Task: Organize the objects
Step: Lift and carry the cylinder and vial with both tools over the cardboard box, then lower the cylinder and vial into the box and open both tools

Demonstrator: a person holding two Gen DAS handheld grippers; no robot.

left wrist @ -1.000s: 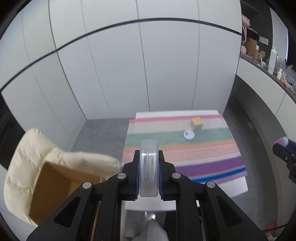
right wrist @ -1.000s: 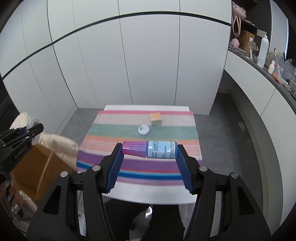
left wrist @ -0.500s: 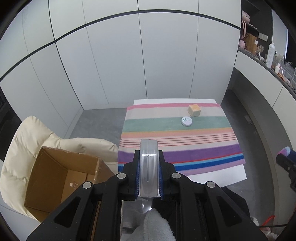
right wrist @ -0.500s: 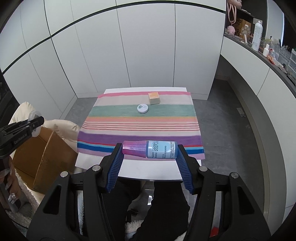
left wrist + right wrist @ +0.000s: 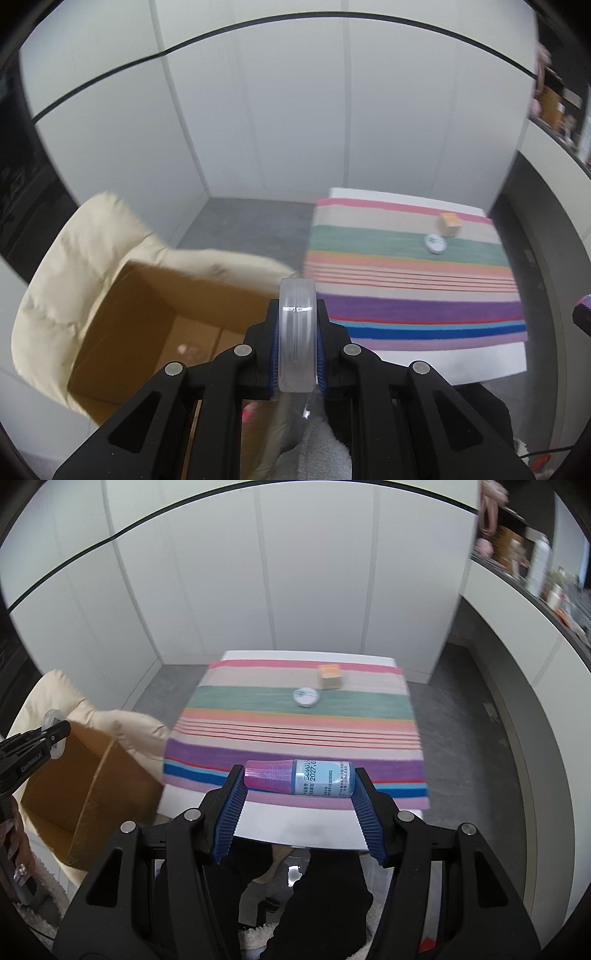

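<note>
The left gripper [image 5: 297,332] is clamped on a clear disc [image 5: 297,325], held edge-on between the blue pads. The disc sits at the near rim of an open box [image 5: 122,314], above its right side as the left wrist view frames it. The box rests on a cream chair [image 5: 66,258] beside the left edge of the table [image 5: 314,827]. Small items lie on the box floor; they are too blurred to identify.

The right gripper [image 5: 300,779] is clamped on a bottle [image 5: 300,777] with a pink cap and blue label. The bottle lies crosswise, gripped end to end, in the air above the near edge of the table.

A striped cloth [image 5: 295,734] covers most of the table. Toward its far edge lie a tin [image 5: 306,696] and, just beyond it to the right, a block [image 5: 330,676]. The two are close; contact cannot be confirmed.

Step in hand, by judgement: delivery of the disc to the box, with the bottle queued behind it.

Next move, by judgement:
1. Carry the disc further over the box opening, clear of the rim.
2. Lower it before parting the jaws, since a thin disc released on edge may roll or bounce.
3. Bring the bottle across to the box only once the left gripper has cleared the opening.

The tin and block are not yet collected.
</note>
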